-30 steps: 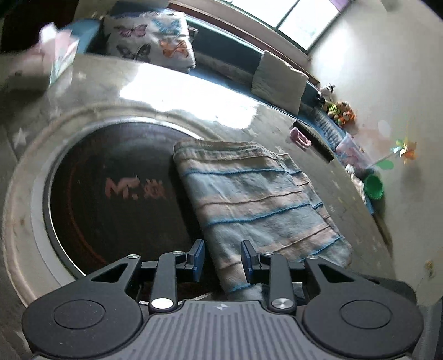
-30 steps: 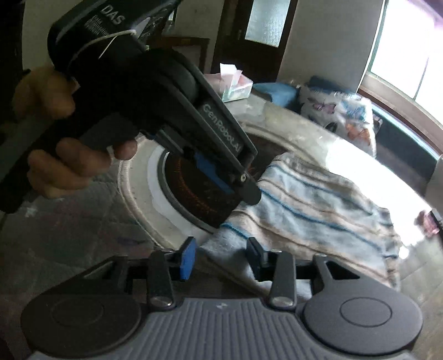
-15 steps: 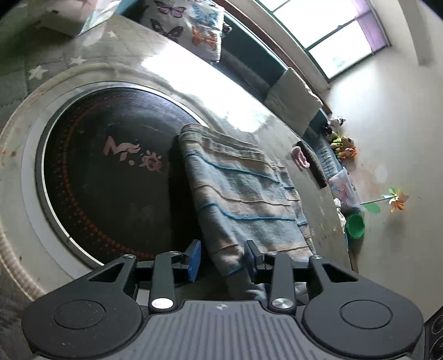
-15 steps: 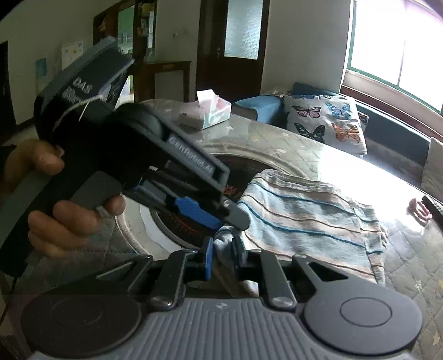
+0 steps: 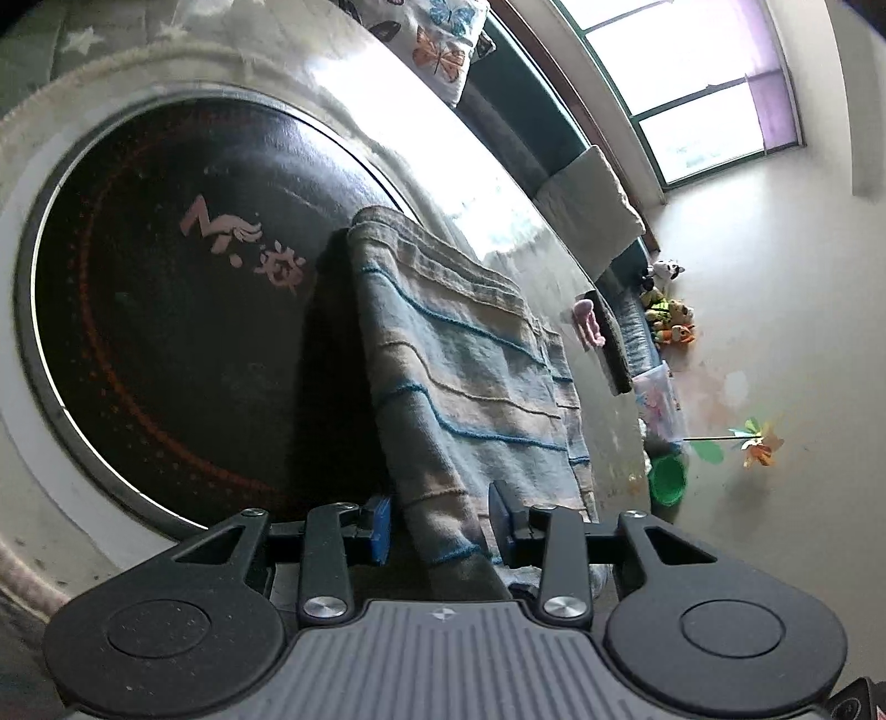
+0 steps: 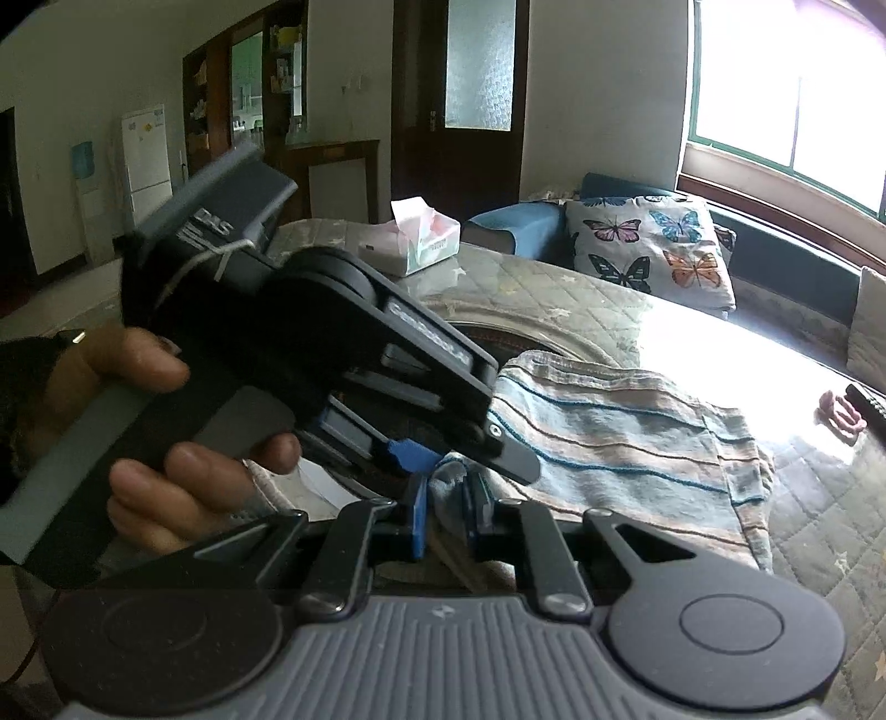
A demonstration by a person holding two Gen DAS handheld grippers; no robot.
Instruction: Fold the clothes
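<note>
Left wrist view: the left gripper (image 5: 440, 523) is sitting at the bottom centre of the frame with its jaws spread. They have just been narrowing a little. The near end of the striped towel (image 5: 465, 387) is lying between them, but the blue pads (image 5: 379, 529) are standing clear of the fabric on both sides. The towel, folded, with blue and tan stripes, is running from the jaws up to the middle of the frame. Its left edge is overlapping the dark round glass turntable (image 5: 166, 332), which is filling the left half of the frame and showing pink lettering. The rest of the towel is lying on the quilted counter (image 5: 421, 138) cover. A butterfly-print cushion (image 5: 443, 39) is showing at the top centre, and a small pink item (image 5: 588, 327) is lying right of the towel.

Right wrist view: the right gripper (image 6: 446, 512) is at the bottom centre, jaws pressed close together and pinching a bunched near corner of the towel (image 6: 620, 437). The rest of the towel is spreading toward the middle right of the frame over the counter (image 6: 819, 520). The left gripper (image 6: 470, 454) is reaching in from the left, tips just above that pinched corner, with the person's left hand (image 6: 183, 459) wrapped around its handle at the left edge. A tissue box (image 6: 423, 241) is standing at the upper centre, and the cushion (image 6: 653, 243) is lying to its right.
</note>
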